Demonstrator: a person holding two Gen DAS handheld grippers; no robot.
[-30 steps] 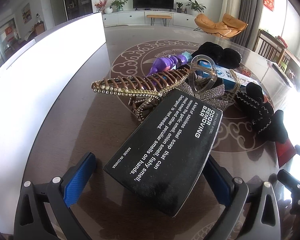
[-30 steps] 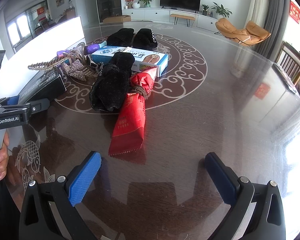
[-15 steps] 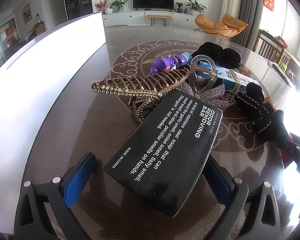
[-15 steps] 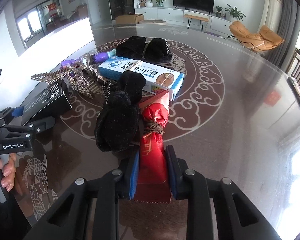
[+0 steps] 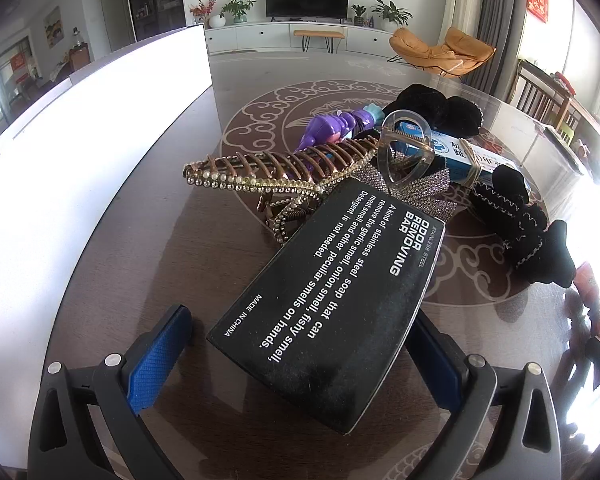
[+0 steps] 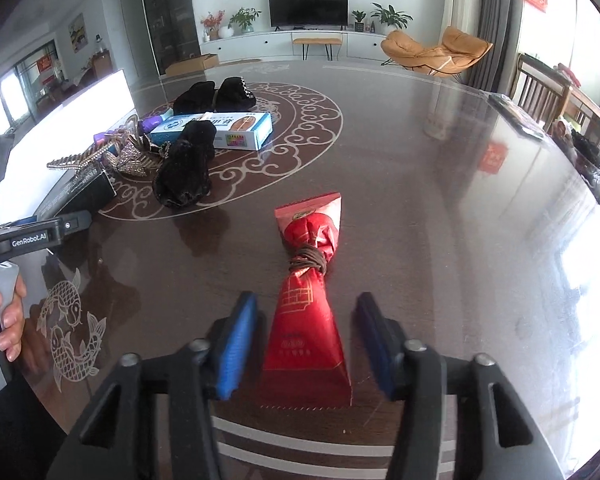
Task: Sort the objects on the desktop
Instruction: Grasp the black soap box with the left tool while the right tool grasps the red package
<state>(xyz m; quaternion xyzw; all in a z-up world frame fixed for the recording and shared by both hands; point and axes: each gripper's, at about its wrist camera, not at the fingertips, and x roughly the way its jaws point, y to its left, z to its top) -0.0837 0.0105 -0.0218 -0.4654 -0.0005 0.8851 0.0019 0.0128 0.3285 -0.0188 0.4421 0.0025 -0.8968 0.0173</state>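
A red packet (image 6: 306, 312) tied with a brown band lies on the dark table between the fingers of my right gripper (image 6: 306, 338), which is open around it, pads apart from it. My left gripper (image 5: 296, 364) is open, its pads either side of a black odor-removing-bar box (image 5: 332, 300); the box also shows in the right wrist view (image 6: 80, 194). Behind the box lie a rhinestone hair claw (image 5: 276, 168), a purple toy (image 5: 332, 130), a blue and white box (image 6: 216, 128) and black fuzzy hair clips (image 6: 186, 168).
A white panel (image 5: 80, 168) stands along the table's left side. Another pair of black clips (image 6: 216, 94) lies at the far side of the pile. The table edge (image 6: 340, 452) is just under my right gripper. Chairs stand at the right.
My right gripper closed on the red packet, pulled it back and to the right away from the pile, then opened and let it go. The left gripper has not moved.
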